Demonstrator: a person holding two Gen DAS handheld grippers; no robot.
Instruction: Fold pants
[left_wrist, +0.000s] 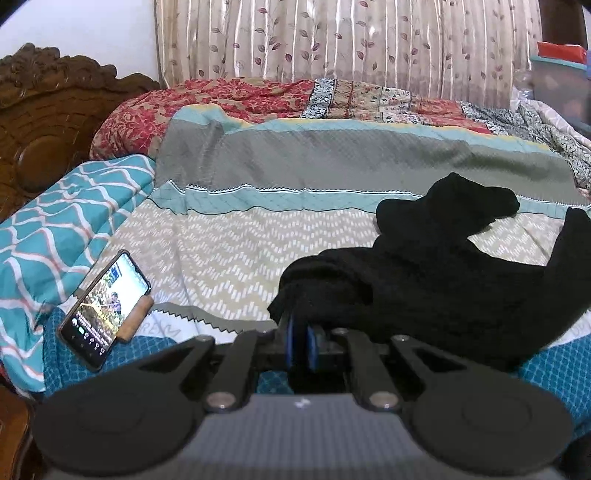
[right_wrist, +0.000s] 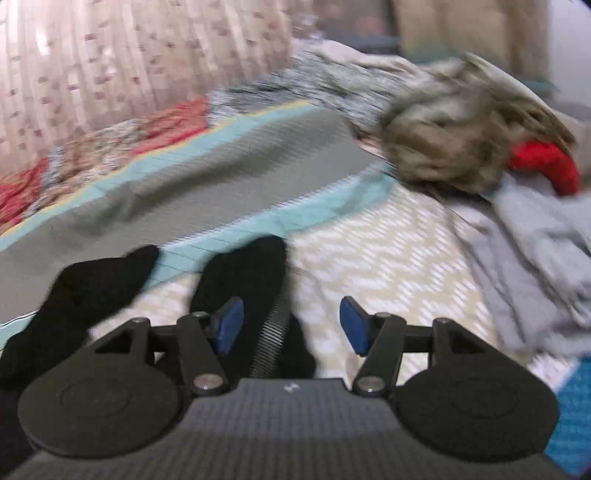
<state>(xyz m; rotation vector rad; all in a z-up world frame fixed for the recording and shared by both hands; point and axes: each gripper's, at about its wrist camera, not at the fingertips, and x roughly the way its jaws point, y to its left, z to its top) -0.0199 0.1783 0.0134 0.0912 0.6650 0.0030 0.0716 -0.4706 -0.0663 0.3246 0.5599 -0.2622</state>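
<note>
The black pants (left_wrist: 424, 273) lie crumpled on the patterned bedspread, spreading to the right in the left wrist view. My left gripper (left_wrist: 300, 332) is shut on the pants' near left edge; its blue pads are pressed together with black cloth over them. In the blurred right wrist view, two black parts of the pants (right_wrist: 243, 273) lie at lower left. My right gripper (right_wrist: 291, 325) is open and empty, with the ribbed waistband (right_wrist: 273, 336) lying between its blue pads.
A lit phone (left_wrist: 107, 306) leans on a stand at the bed's near left, next to a teal patterned pillow (left_wrist: 62, 236). A carved wooden headboard (left_wrist: 48, 122) stands at left. A heap of clothes (right_wrist: 480, 147), grey, tan and red, lies at the right.
</note>
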